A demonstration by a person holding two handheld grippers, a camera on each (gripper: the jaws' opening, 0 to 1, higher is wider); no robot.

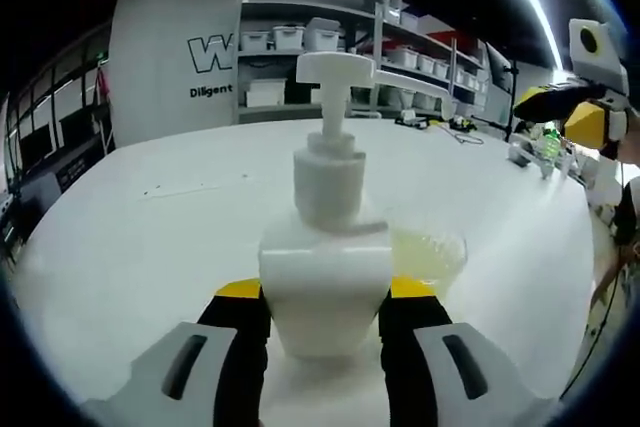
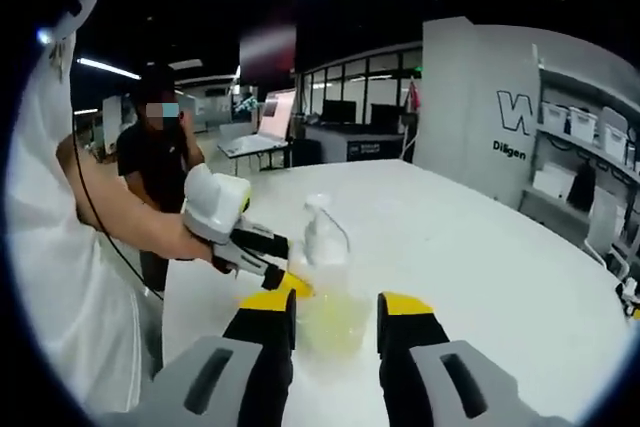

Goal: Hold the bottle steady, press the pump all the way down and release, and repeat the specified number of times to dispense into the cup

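A white pump bottle (image 1: 327,247) stands on the white table (image 1: 150,237), with its pump head (image 1: 340,67) raised and the spout pointing right. My left gripper (image 1: 325,292) is shut on the bottle's body, one yellow-tipped jaw on each side. A clear cup (image 1: 432,255) of pale yellow liquid sits just right of the bottle, under the spout. My right gripper (image 1: 578,112) hangs high at the right, away from the pump. In the right gripper view its jaws (image 2: 337,302) stand open, with the cup (image 2: 330,325) and blurred bottle (image 2: 322,235) beyond them and the left gripper (image 2: 285,262) at the bottle.
Shelves with white bins (image 1: 290,39) stand behind the table. Small items (image 1: 545,147) lie at the table's far right edge. A person's bare arm (image 2: 130,217) reaches in from the left, and another person in black (image 2: 155,152) stands beyond the table.
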